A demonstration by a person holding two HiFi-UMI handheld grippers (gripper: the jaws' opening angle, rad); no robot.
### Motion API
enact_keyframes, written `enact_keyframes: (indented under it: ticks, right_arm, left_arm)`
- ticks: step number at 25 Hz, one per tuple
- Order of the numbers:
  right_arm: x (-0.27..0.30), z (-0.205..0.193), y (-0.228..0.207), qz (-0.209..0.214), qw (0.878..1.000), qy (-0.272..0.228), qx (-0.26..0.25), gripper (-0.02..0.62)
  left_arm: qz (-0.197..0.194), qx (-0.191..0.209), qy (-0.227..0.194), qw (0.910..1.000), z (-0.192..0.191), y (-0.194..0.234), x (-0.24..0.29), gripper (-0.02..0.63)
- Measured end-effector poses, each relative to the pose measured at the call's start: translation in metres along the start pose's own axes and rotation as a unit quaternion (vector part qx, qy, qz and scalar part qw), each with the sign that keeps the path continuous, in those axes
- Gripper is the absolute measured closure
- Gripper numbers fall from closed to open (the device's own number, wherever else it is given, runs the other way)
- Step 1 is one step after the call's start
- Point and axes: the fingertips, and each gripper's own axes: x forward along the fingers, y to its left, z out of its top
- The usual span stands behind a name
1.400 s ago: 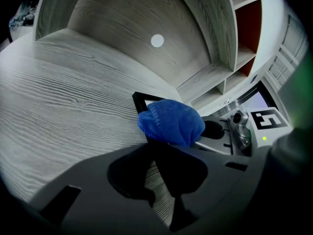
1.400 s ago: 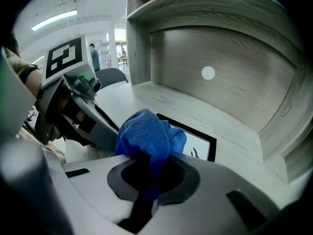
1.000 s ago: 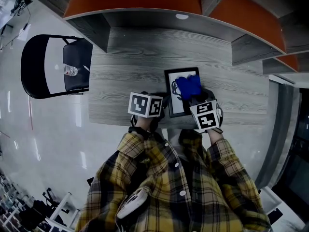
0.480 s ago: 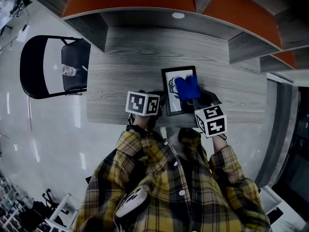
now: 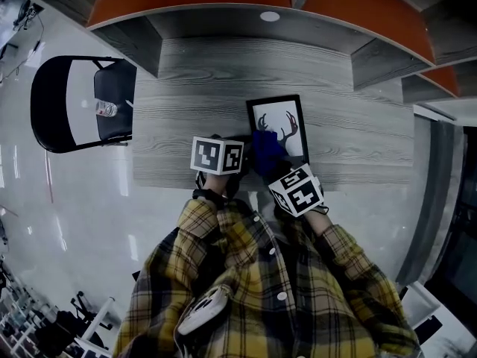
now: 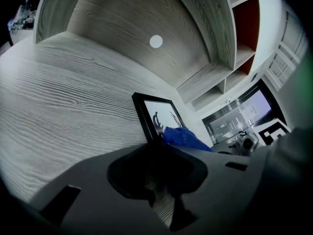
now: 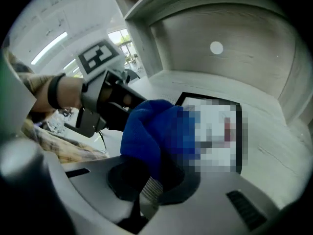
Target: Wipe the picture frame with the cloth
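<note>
The right tool is clenched on a bunched blue cloth, which rests on the near-left part of the picture frame. The left tool sits at the frame's near-left corner. Its jaws look drawn together there, apparently pinching the frame's border, though the dark jaws and the black border run into each other in the left gripper view.

The frame lies flat and face up on the grey bench, towards the near edge and a little right of the middle. Its long axis runs from the near edge to the far edge, leaning slightly off square. The antlers in the print point to the far edge, so the top of the picture seems to be at that end.

To wipe well, the cloth should be kept flat and pressed down evenly. Strokes should run along the long axis from the near end to the far end, covering the glass and then the border. The left tool should brace the corner so the frame does not slide or turn. The hard jaws should be kept off the glass.
</note>
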Motion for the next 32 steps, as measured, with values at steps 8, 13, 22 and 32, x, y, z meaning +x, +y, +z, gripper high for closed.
enact_keyframes:
  ticks: [8, 13, 22, 32]
  right_arm:
    - [0.0, -0.003, -0.02, -0.047, 0.999, -0.017, -0.015, 0.561]
    - [-0.015, -0.015, -0.051, -0.081, 0.997, -0.013, 0.015, 0.561]
    - [-0.042, -0.04, -0.079, -0.12, 0.991, -0.006, 0.057, 0.561]
    - [-0.085, 0.0, -0.075, -0.088, 0.978, -0.126, 0.139, 0.561]
  left_arm:
    - [-0.017, -0.009, -0.005, 0.9998, -0.002, 0.0, 0.004, 0.534]
    - [0.001, -0.008, 0.001, 1.0, 0.001, 0.0, -0.004, 0.534]
    - [-0.003, -0.006, 0.002, 1.0, 0.0, 0.001, 0.0, 0.534]
    - [0.023, 0.038, -0.03, 0.9985, 0.002, 0.002, -0.009, 0.535]
